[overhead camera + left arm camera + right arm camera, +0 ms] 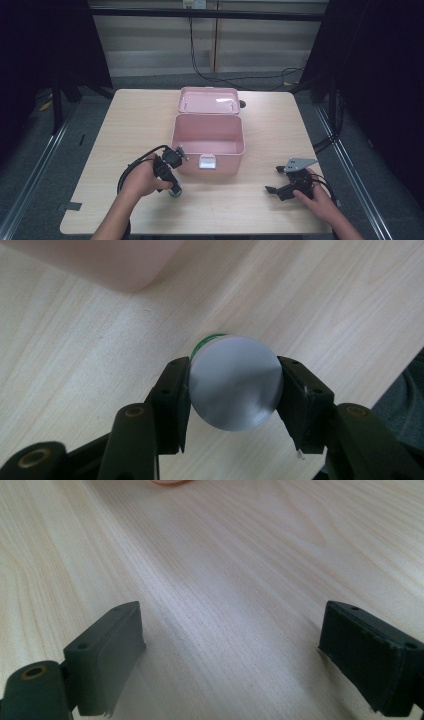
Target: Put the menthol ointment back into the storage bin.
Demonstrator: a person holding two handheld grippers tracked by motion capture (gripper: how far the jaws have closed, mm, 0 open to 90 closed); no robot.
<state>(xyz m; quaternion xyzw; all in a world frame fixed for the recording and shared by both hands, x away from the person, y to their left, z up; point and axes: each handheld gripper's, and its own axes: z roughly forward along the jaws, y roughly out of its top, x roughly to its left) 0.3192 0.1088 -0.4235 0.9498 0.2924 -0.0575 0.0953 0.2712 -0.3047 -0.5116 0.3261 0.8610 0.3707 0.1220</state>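
Can [235,382]: rigid, smooth metal, likely light and slippery; left tool [233,390] clamps its round sides. Right tool [231,655] released.

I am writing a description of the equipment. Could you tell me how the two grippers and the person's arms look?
Both the left gripper and the right gripper are black, each with two flat rectangular pads on screwed arms. A black cable trails from the left one. A grey three-cornered plate tops the right one. The forearms are bare, without sleeves.
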